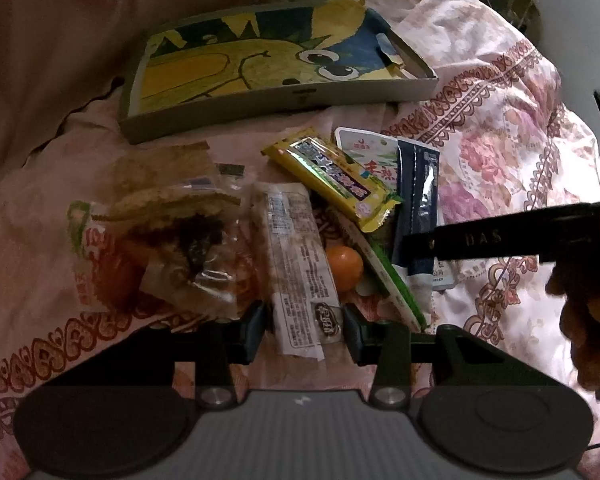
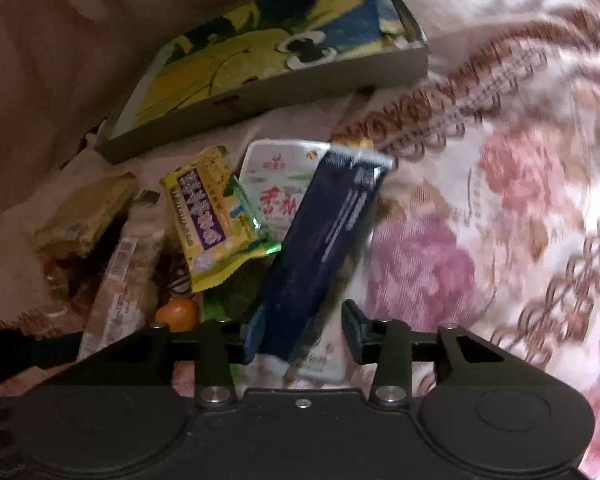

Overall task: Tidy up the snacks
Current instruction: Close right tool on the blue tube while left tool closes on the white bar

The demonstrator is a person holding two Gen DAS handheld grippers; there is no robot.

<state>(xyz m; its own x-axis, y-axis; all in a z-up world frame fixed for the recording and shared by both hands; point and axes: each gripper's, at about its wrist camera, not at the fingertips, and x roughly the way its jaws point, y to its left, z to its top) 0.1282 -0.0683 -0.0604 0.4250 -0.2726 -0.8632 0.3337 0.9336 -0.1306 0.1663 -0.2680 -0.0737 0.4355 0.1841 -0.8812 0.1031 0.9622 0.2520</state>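
A heap of snack packets lies on a bedcover, below a shallow grey tray (image 1: 284,112) (image 2: 260,92) lined with a yellow and blue cartoon picture. My left gripper (image 1: 304,330) is shut on the near end of a long clear packet with a white label (image 1: 296,264). My right gripper (image 2: 302,336) is open around a dark blue packet (image 2: 324,232) (image 1: 416,188). The packet touches its left finger, with a gap at the right one. A yellow packet (image 1: 328,176) (image 2: 212,216) lies across the heap.
Left of the clear packet lies a crinkled clear bag of snacks (image 1: 160,248). A white packet with red characters (image 1: 364,152) (image 2: 276,184) and a small orange ball (image 1: 343,268) (image 2: 178,314) sit under the others. The floral bedcover (image 1: 500,152) spreads to the right, where a hand (image 1: 588,320) shows.
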